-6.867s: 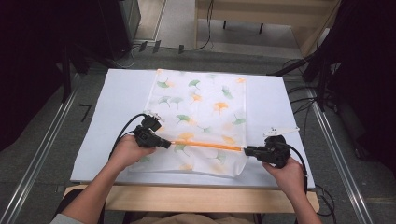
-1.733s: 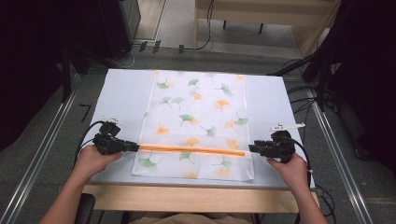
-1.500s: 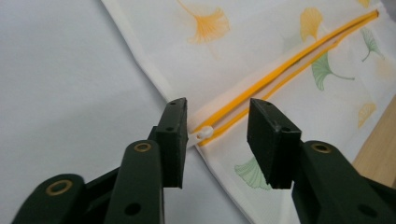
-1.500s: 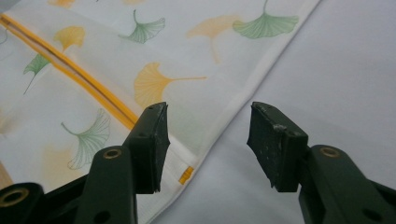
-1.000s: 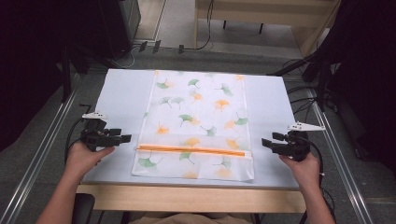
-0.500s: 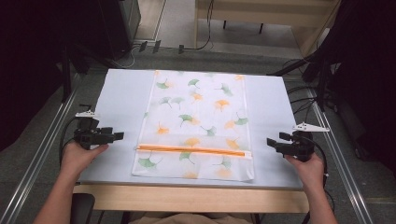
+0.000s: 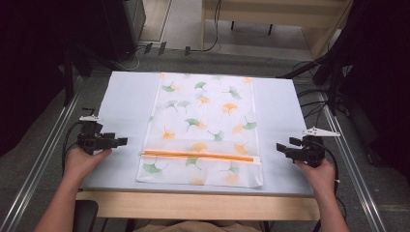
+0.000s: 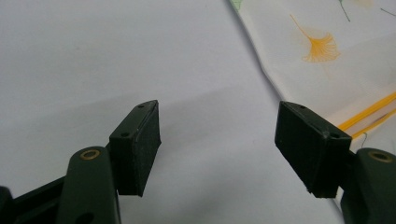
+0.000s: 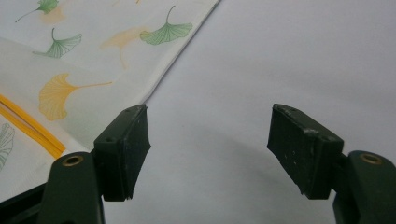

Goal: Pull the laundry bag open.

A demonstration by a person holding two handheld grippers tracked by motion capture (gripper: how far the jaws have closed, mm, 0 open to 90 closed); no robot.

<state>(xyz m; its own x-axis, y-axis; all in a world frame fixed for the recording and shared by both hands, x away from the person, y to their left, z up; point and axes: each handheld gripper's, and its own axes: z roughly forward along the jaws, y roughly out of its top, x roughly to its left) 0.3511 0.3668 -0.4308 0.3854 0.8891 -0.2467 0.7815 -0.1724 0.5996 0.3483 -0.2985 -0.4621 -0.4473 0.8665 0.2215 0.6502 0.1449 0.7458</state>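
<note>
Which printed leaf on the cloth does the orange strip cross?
The green leaf near the cloth's front edge: the orange strip runs straight over it; the other green leaves sit farther up.

A lab-style recording bench, probably.

A pale work table (image 7: 125, 96) with a wooden front edge sits between metal rails (image 7: 43, 150) on a grey carpeted floor (image 7: 241, 58); black drapes (image 7: 43, 43) close in both sides, loose cables (image 7: 314, 96) trail about, and light wooden furniture (image 7: 270, 14) stands behind, dimly seen.
</note>
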